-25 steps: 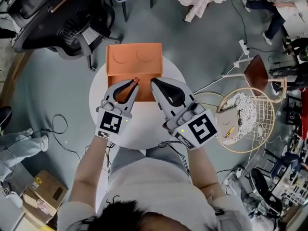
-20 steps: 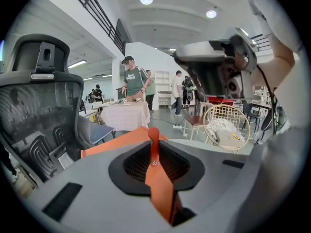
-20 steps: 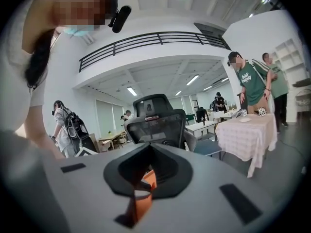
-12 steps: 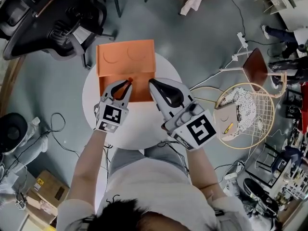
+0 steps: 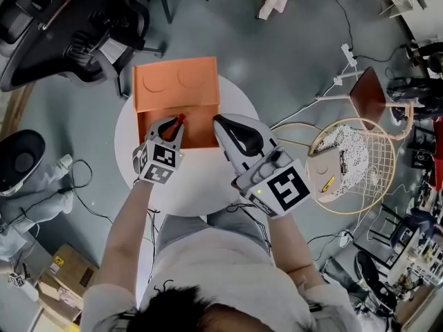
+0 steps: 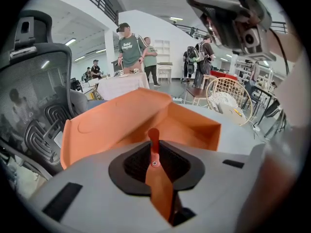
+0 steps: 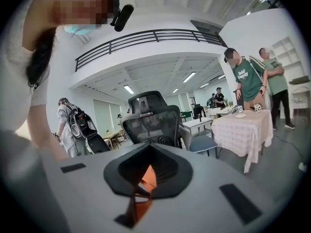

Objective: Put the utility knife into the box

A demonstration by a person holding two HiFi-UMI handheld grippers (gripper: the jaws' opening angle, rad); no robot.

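The orange utility knife (image 6: 156, 183) sits clamped between the jaws of your left gripper (image 5: 174, 124), its tip over the open orange box (image 5: 174, 83) on the round white table (image 5: 201, 189), while your right gripper (image 5: 219, 122) hovers just beside the box with its jaws closed together.
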